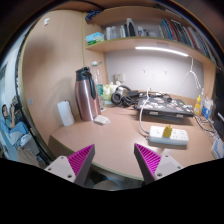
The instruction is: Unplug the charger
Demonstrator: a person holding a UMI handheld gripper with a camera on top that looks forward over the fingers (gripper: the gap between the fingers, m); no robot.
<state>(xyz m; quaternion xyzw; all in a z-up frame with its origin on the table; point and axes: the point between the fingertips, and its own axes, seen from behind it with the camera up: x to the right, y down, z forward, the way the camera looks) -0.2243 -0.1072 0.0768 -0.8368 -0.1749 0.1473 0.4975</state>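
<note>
- tongs (115, 160): i had the two pink-padded fingers spread wide, nothing between them, hovering above the desk.
- power strip (167, 134): white, with yellow markings on top, lay on the desk ahead of the fingers and off to the right, nearer the right finger. its long axis ran roughly across my line of approach, tilted slightly.
- charger: i judged it to be one of the plugs seated in the strip, with white cables (150, 103) trailing back toward the wall; which plug it was i could not tell.
- coming move, my estimate: forward and rightward, then down over the strip; not yet begun.
- desk (110, 135): light wood, bare in the stretch just ahead of the fingers.
- thermos (87, 95): metal, upright, well left of the strip, with a white cup (66, 113) beside it.
- clutter against the wall: dark, too small to identify.
- shelf (140, 45): above the desk, holding books, a strip light under it.
- person (12, 120): at the far left, apart from the work.
</note>
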